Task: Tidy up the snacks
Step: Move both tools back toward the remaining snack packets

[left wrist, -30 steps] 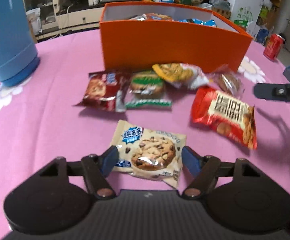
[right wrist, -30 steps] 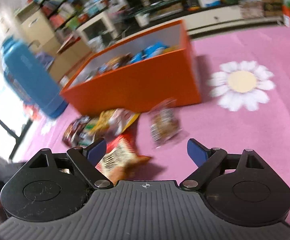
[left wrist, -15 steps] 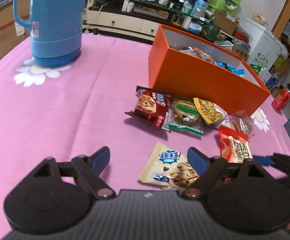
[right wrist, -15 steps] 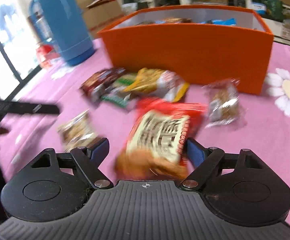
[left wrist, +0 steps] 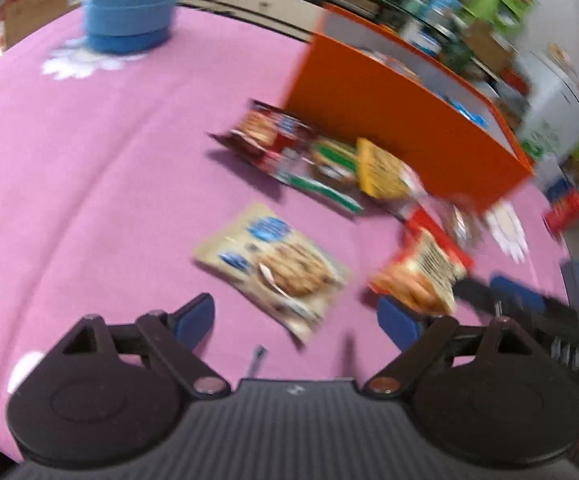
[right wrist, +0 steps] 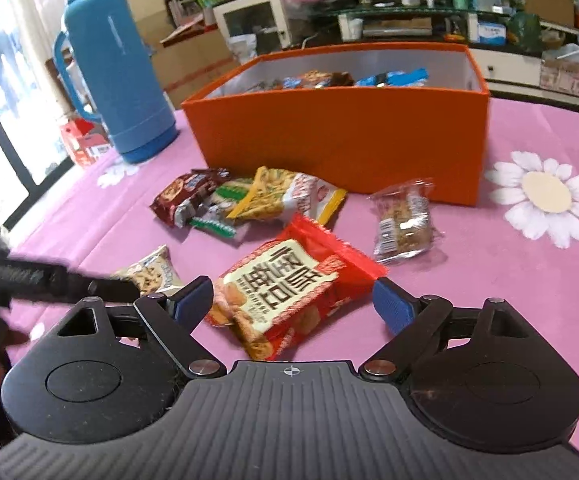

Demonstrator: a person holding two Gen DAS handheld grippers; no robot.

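An orange box [right wrist: 341, 136] with several snacks inside stands on the pink cloth; it also shows in the blurred left wrist view [left wrist: 389, 120]. My right gripper [right wrist: 293, 304] is open, with a red snack bag [right wrist: 289, 288] lying between its fingers on the cloth. My left gripper [left wrist: 295, 318] is open just short of a beige cookie pack [left wrist: 277, 268], which also shows in the right wrist view [right wrist: 149, 272]. In front of the box lie a dark red cookie pack [right wrist: 185, 196], a green pack [right wrist: 221, 200], a yellow pack [right wrist: 285, 196] and a clear wrapped bar [right wrist: 405, 220].
A tall blue thermos [right wrist: 113, 80] stands to the left of the box. A red can [left wrist: 567, 210] stands at the right table edge. The left gripper's arm [right wrist: 49, 280] reaches in from the left of the right wrist view. Shelves and cartons fill the room behind.
My right gripper has steadied, with the red bag still lying between its fingers. My left gripper has swung, so the cookie pack lies further ahead of its fingers.
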